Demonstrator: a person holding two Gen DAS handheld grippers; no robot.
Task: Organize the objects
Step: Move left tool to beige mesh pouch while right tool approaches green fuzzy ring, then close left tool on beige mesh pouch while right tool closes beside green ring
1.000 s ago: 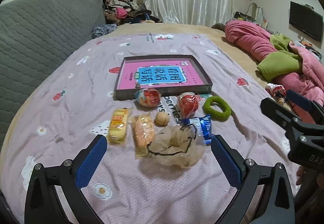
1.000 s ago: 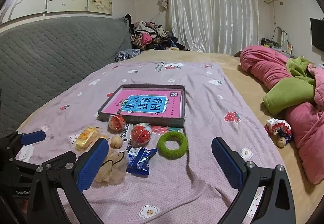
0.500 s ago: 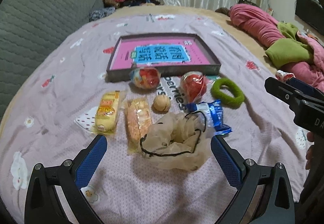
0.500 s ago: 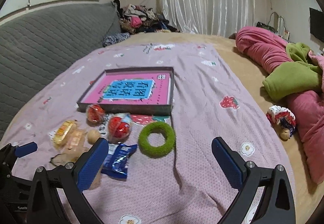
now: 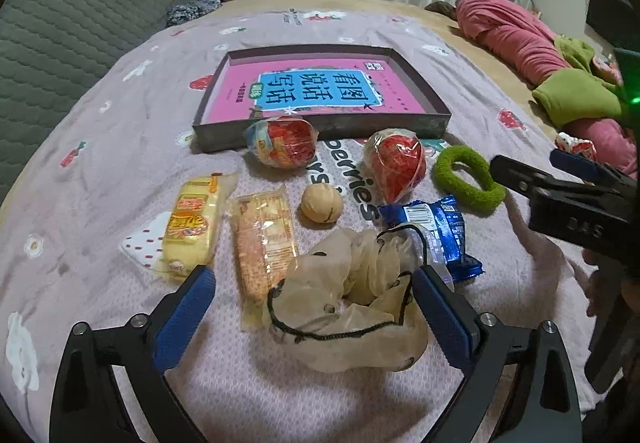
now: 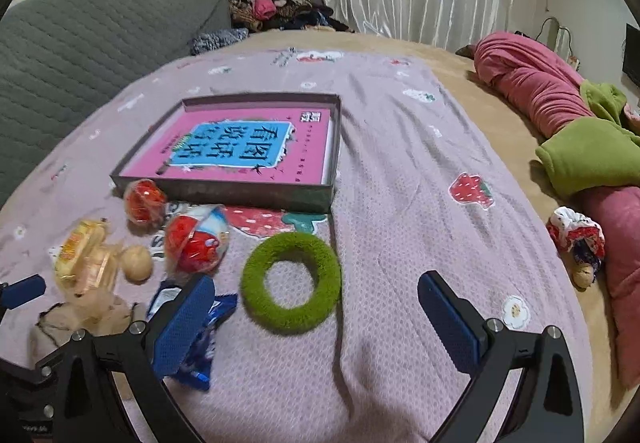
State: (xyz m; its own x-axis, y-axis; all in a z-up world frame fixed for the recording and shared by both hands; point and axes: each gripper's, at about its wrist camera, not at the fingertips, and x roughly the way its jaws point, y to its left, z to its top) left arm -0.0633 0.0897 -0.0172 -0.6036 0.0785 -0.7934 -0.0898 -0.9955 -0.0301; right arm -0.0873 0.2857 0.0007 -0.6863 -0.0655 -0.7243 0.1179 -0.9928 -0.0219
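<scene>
A shallow dark tray [image 5: 224,141] [image 6: 216,191] with a pink book in it lies on the bed. In front of it lie two red wrapped balls [image 5: 284,141] [image 5: 396,163], a small tan ball [image 5: 322,205], a yellow snack pack [image 5: 190,227], an orange snack pack [image 5: 264,239], a blue wrapper [image 5: 436,227], a green fuzzy ring [image 5: 466,179] [image 6: 292,283] and a beige mesh pouch [image 5: 348,299]. My left gripper [image 5: 312,307] is open, low around the pouch. My right gripper [image 6: 316,315] is open, just in front of the green ring, and it shows in the left wrist view [image 5: 560,183].
A pink and green quilt [image 6: 560,111] lies bunched along the right side of the bed, with a small doll [image 6: 576,239] beside it. A grey headboard [image 6: 80,43] stands at the left and a clothes pile [image 6: 272,3] at the far end.
Both grippers have moved forward and down toward the objects. The left one now straddles the mesh pouch; the right one has closed in on the green ring.
</scene>
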